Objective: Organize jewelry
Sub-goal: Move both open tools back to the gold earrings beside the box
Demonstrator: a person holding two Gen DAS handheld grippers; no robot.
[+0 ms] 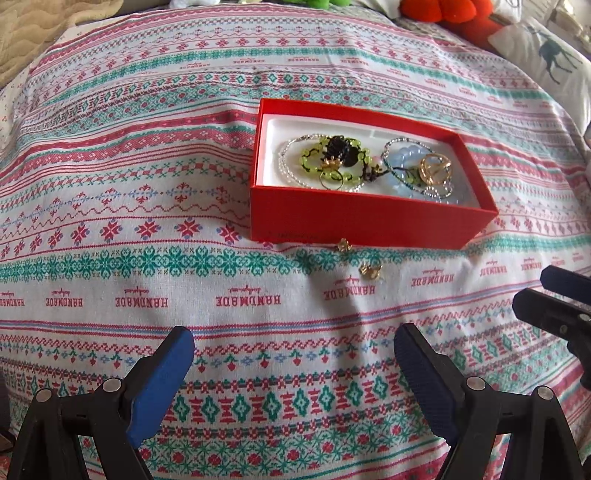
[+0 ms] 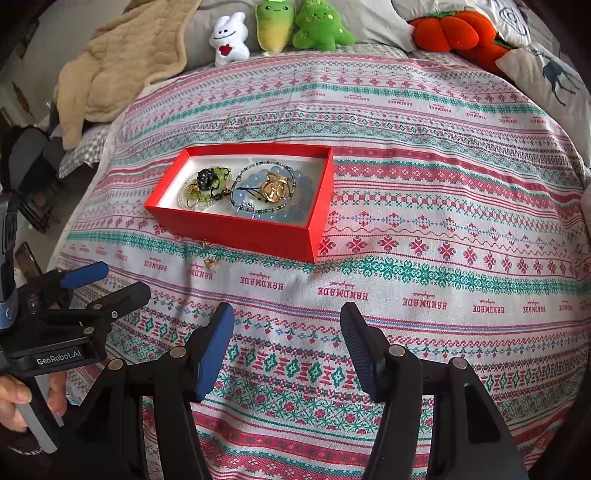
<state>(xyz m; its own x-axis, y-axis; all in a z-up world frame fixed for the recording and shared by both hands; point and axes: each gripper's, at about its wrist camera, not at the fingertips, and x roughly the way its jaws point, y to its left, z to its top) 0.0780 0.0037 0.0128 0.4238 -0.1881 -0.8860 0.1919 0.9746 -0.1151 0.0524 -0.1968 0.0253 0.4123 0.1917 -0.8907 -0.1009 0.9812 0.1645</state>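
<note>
Left wrist view | my left gripper (image 1: 293, 360) and right gripper (image 2: 287, 341) both released, empty | two small gold pieces, perhaps earrings (image 1: 370, 269), just before red box (image 1: 369, 221).

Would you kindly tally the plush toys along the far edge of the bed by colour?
White: 1, the white bunny plush
Green: 2, the green-and-yellow plush and the green plush
Orange: 1, the orange pumpkin plush
Total: 4
</note>
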